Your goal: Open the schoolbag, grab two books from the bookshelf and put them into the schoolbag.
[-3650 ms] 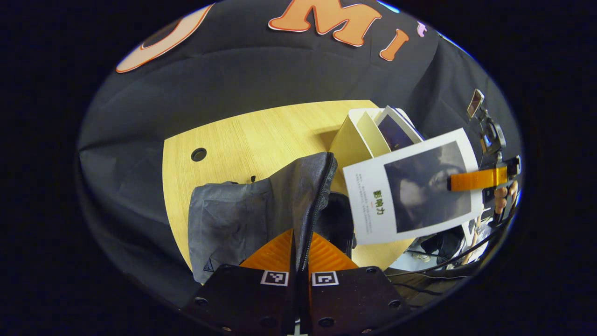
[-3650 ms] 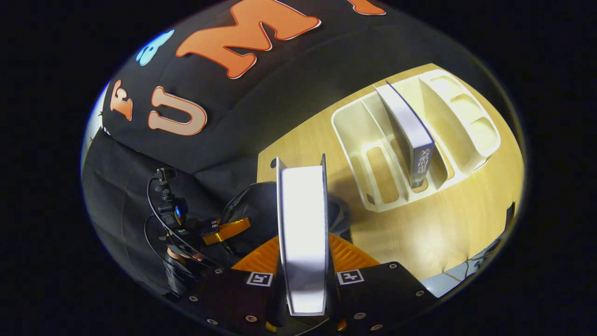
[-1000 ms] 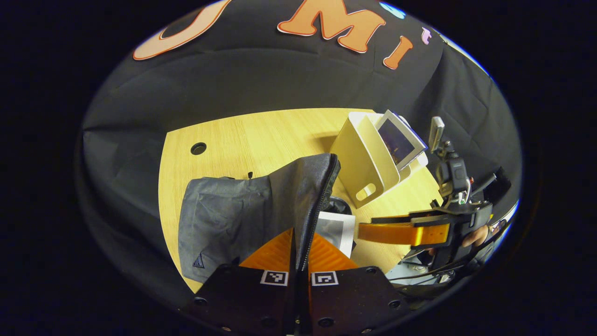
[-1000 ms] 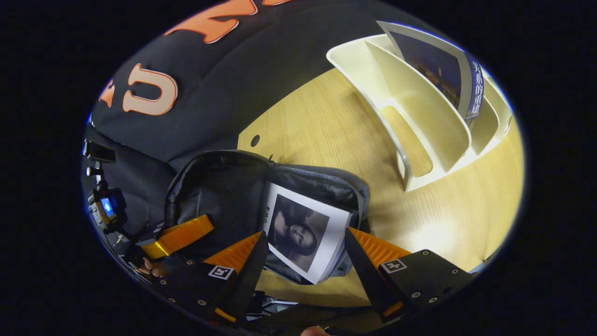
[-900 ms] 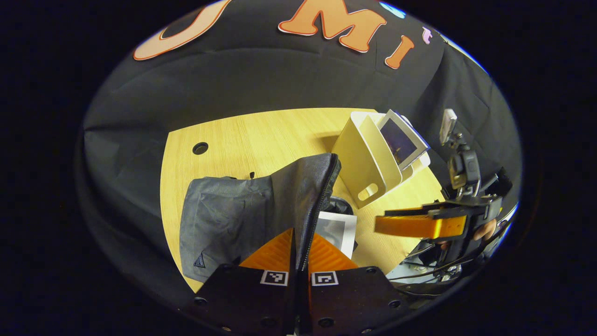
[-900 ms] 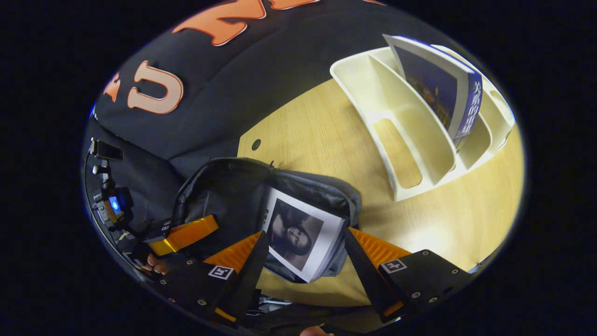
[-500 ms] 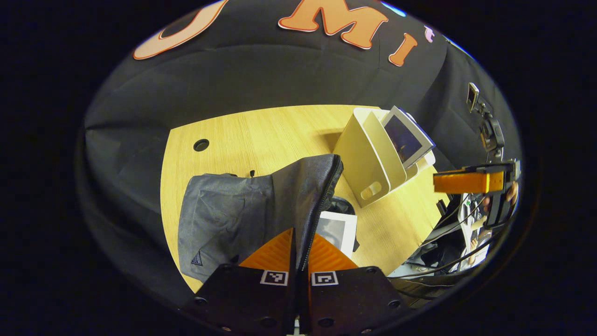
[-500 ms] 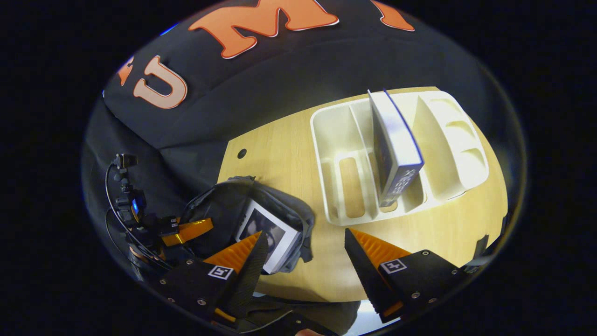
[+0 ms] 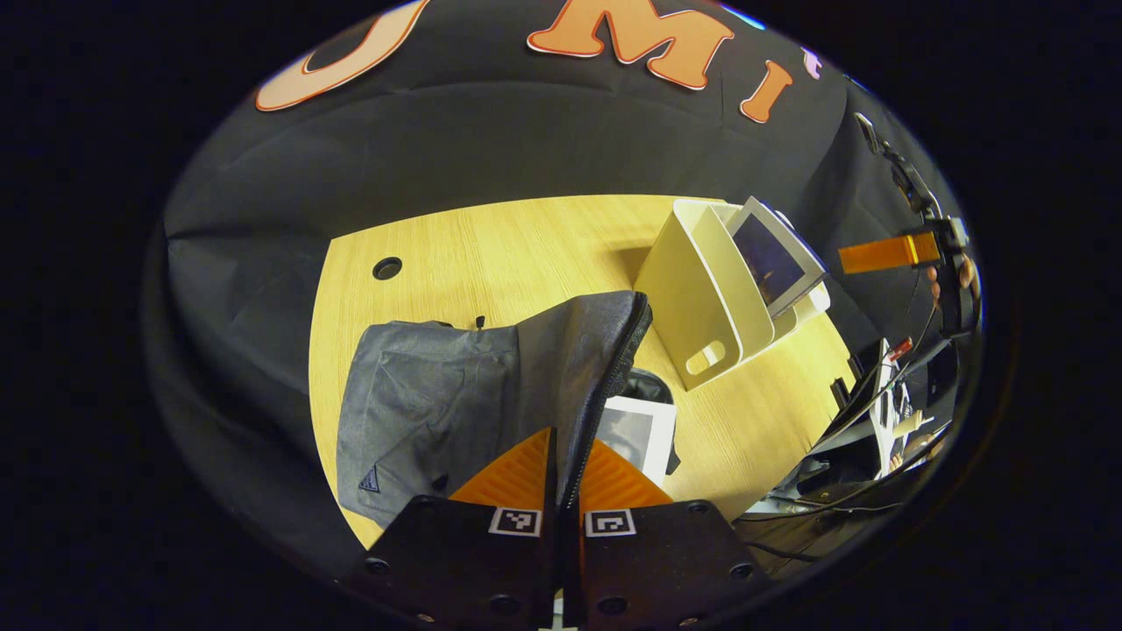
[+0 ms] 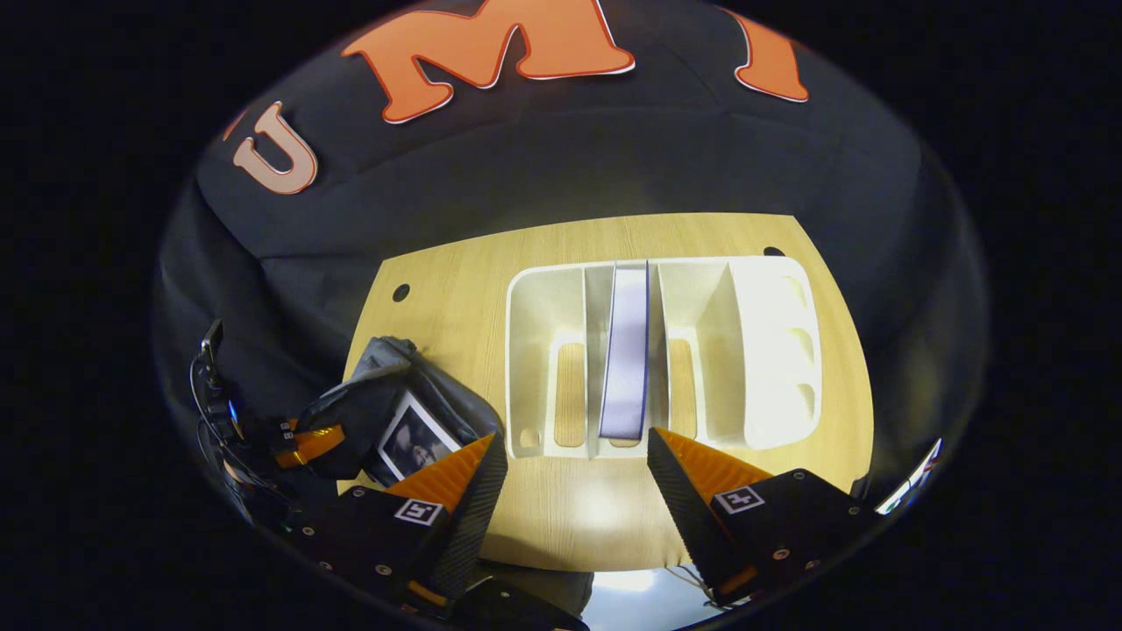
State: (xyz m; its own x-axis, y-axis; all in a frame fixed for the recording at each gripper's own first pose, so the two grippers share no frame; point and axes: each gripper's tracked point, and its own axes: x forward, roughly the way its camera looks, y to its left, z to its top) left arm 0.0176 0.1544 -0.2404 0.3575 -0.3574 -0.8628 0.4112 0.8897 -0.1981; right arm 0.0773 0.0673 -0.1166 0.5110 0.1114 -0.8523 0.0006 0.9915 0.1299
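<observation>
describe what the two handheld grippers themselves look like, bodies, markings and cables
Each of the left gripper and the right gripper has a black, screw-studded body carrying two square black-and-white markers, and two ribbed wedge-shaped fingers. Seen from afar, each has a small camera unit mounted on top, with thin black cables trailing off.

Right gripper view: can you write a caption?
Open right gripper faces white plastic bookshelf holding one upright book.

You have a light wood-grain counter (image 10: 578,513) with round holes near its far corners. On it the white bookshelf (image 10: 771,350) stands toward the far side, and the grey schoolbag (image 9: 438,403) lies at the near left edge beside it.
</observation>
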